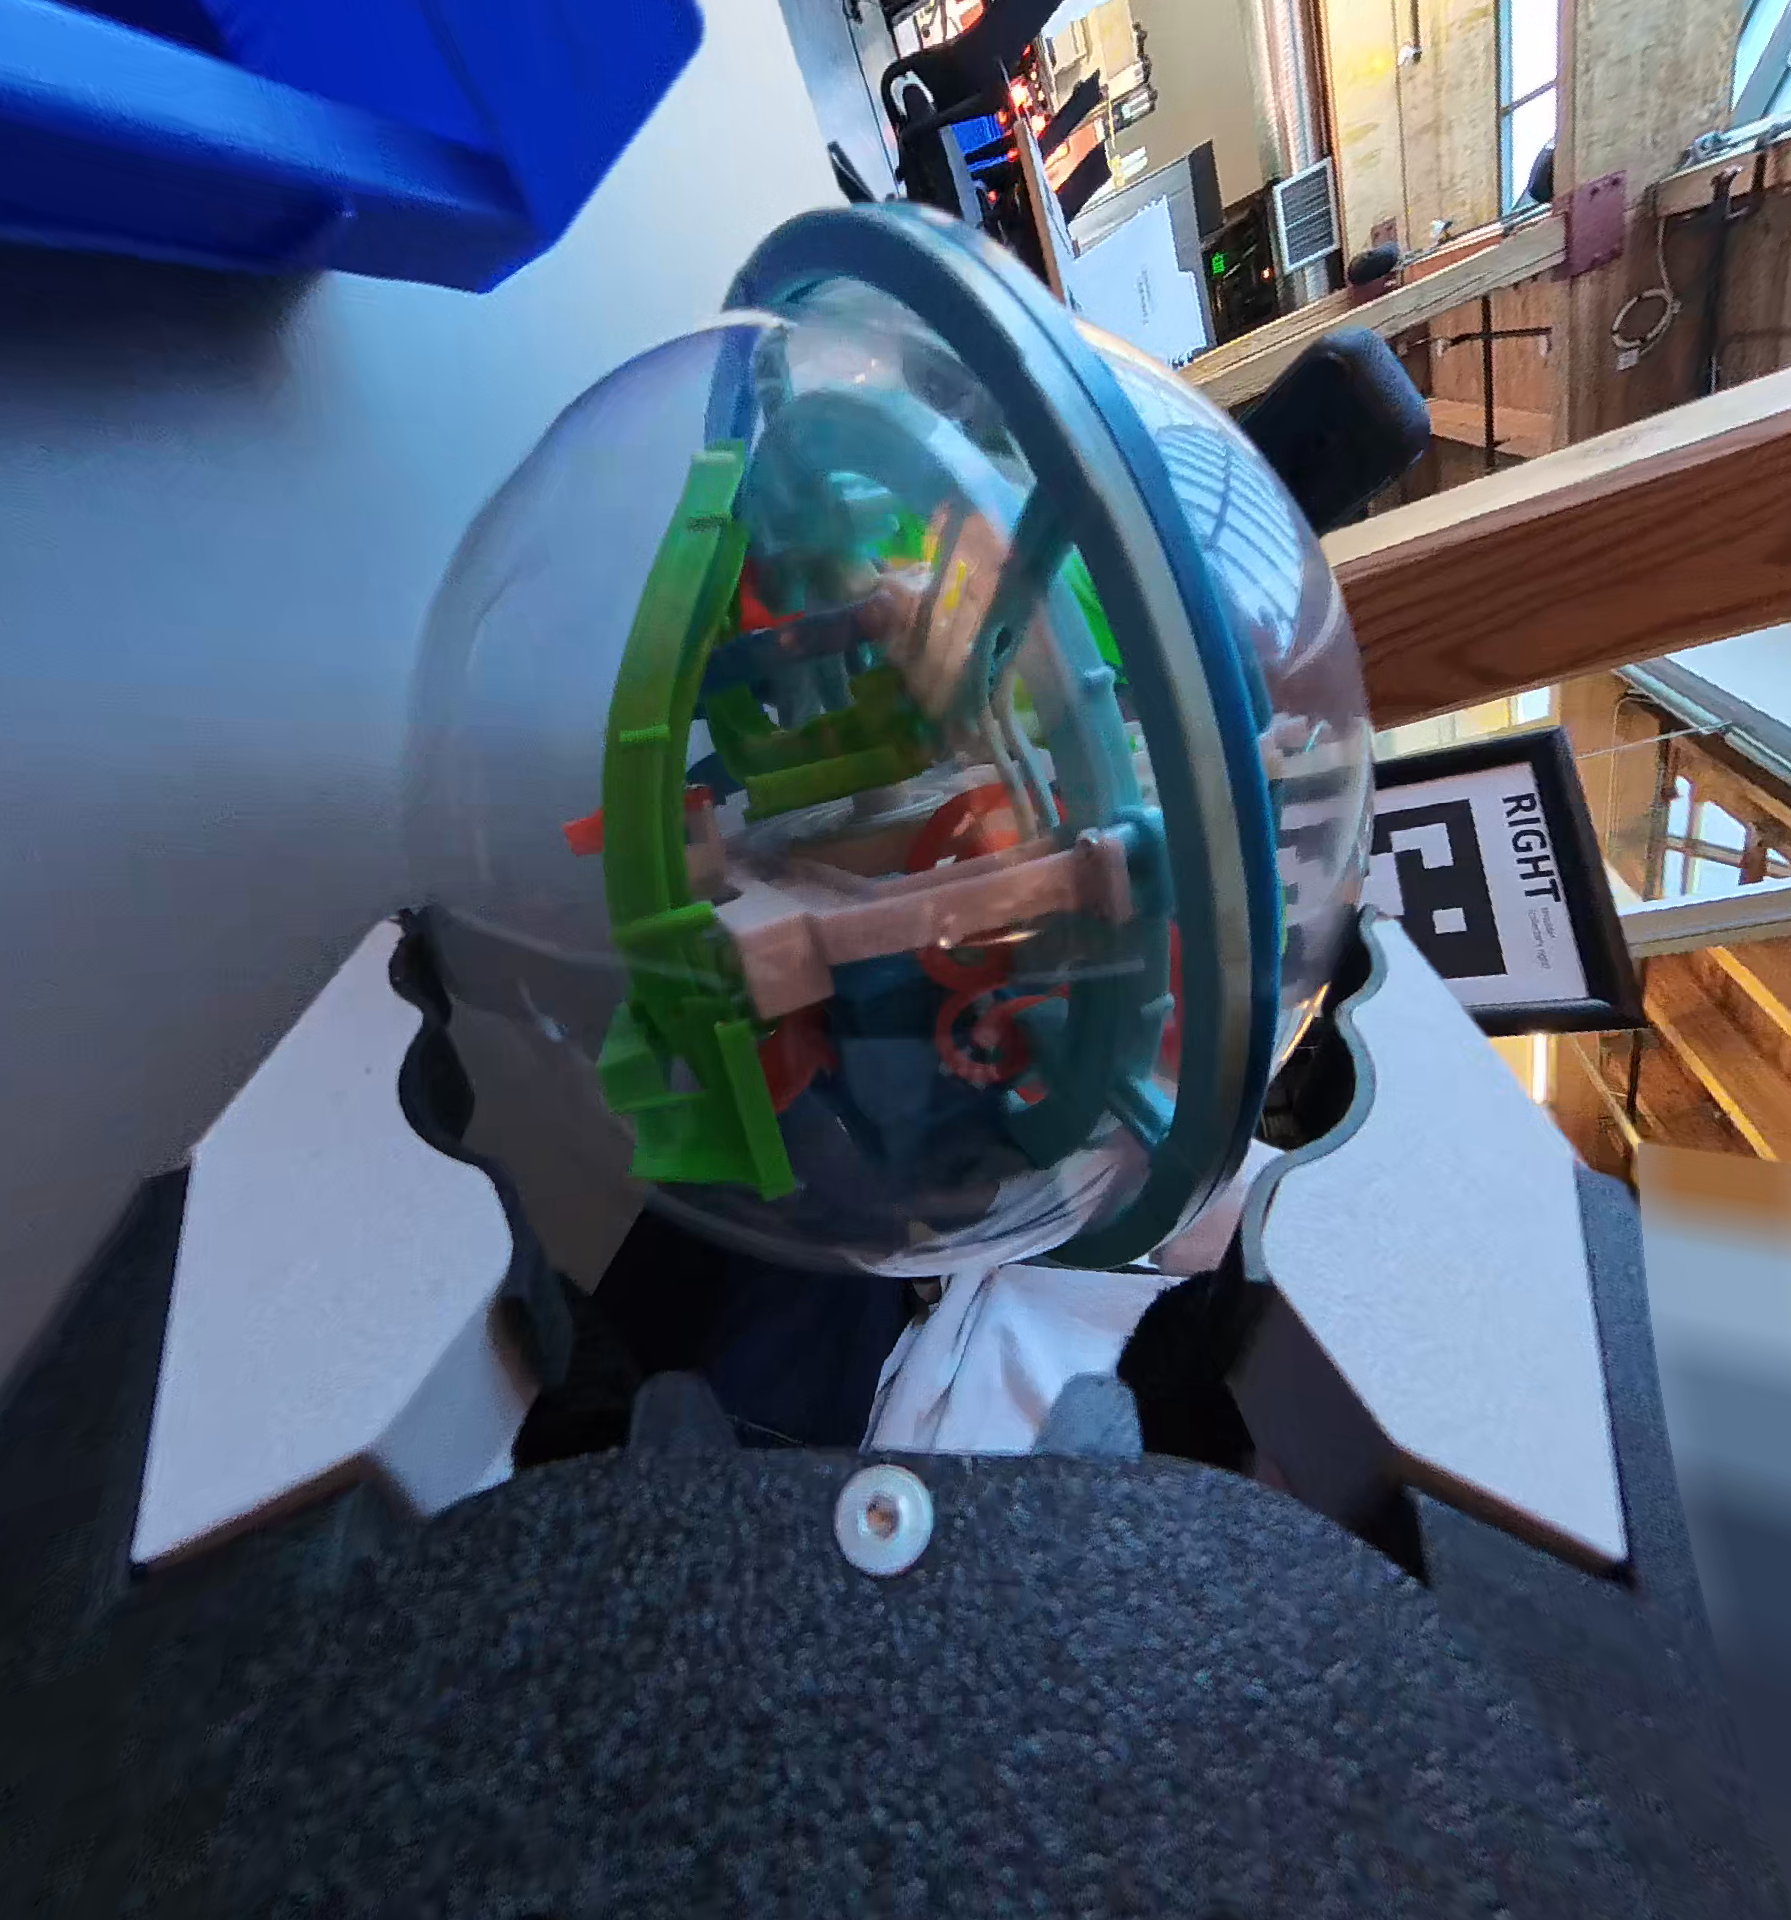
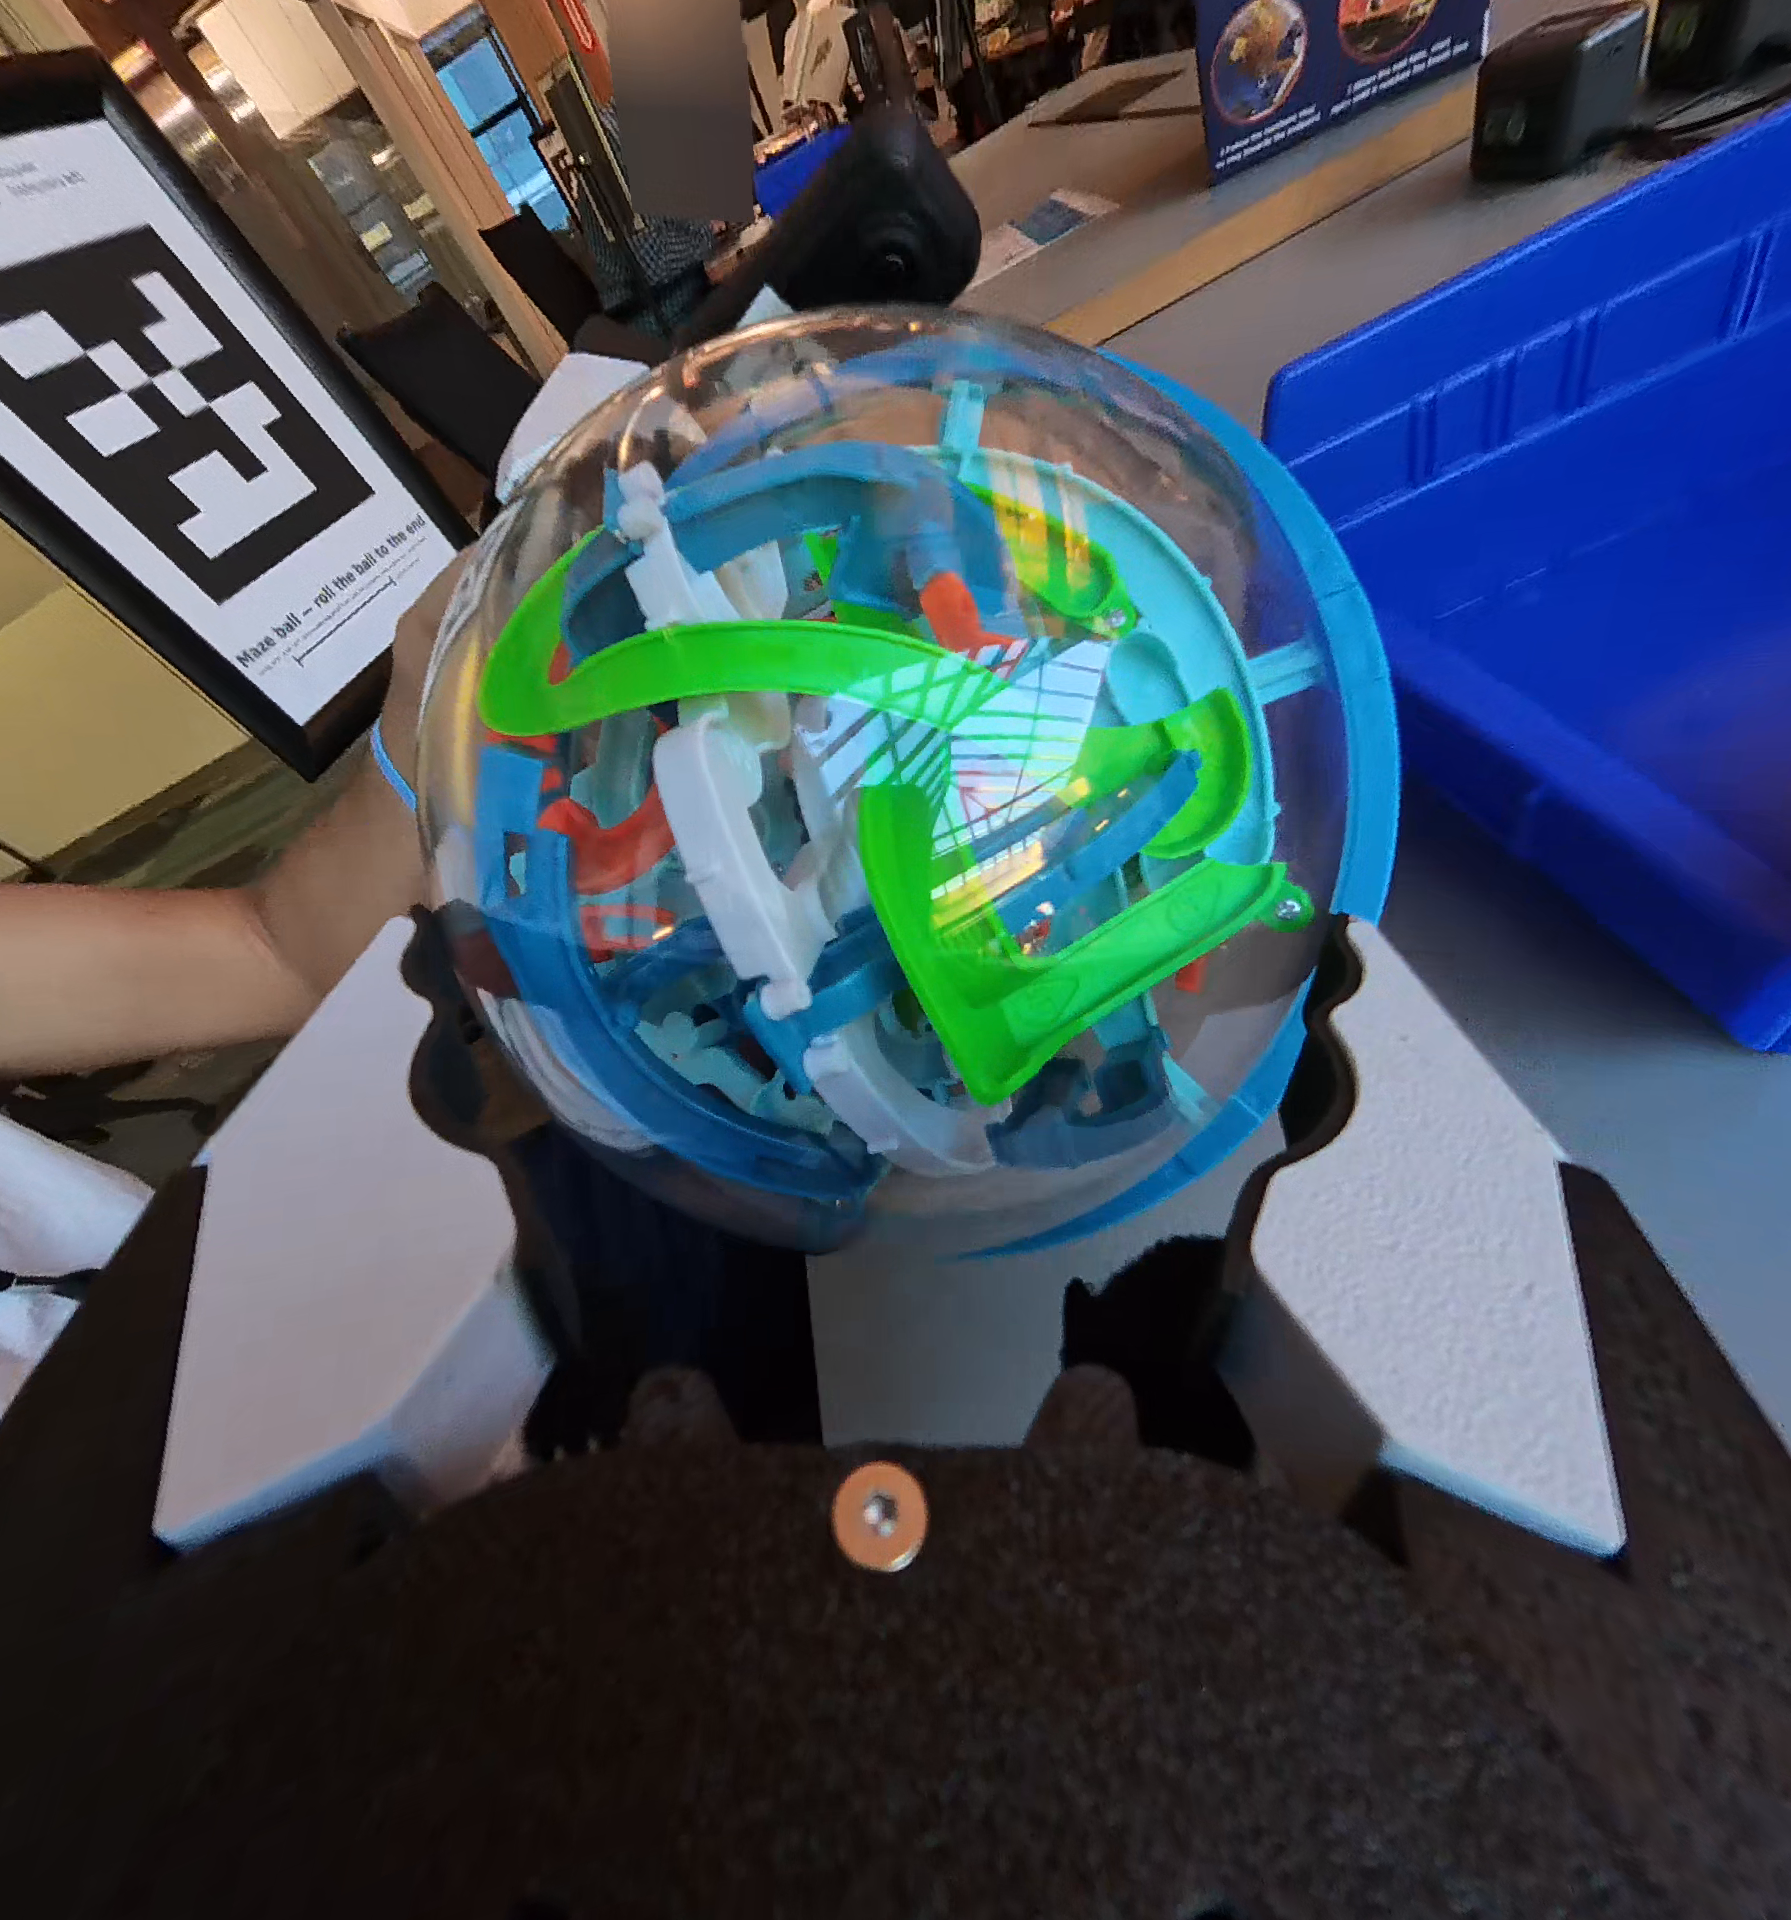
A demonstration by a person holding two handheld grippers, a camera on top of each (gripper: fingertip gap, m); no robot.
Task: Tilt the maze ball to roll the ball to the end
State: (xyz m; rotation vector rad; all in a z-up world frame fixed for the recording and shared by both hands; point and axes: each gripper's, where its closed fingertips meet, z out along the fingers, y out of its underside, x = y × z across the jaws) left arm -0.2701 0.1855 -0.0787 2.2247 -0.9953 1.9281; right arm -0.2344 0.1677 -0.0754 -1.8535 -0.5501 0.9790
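Both grippers' jaws are being pressed onto the maze ball (image 1: 870,748) (image 2: 891,790), its blue equator ring (image 1: 1161,582) tilted, beside the blue bin (image 2: 1618,582).

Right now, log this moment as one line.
maze ball: lifted, clamped by both | left gripper: shut on it | right gripper: shut on it | small ball: not discernible | blue bin: on table beside
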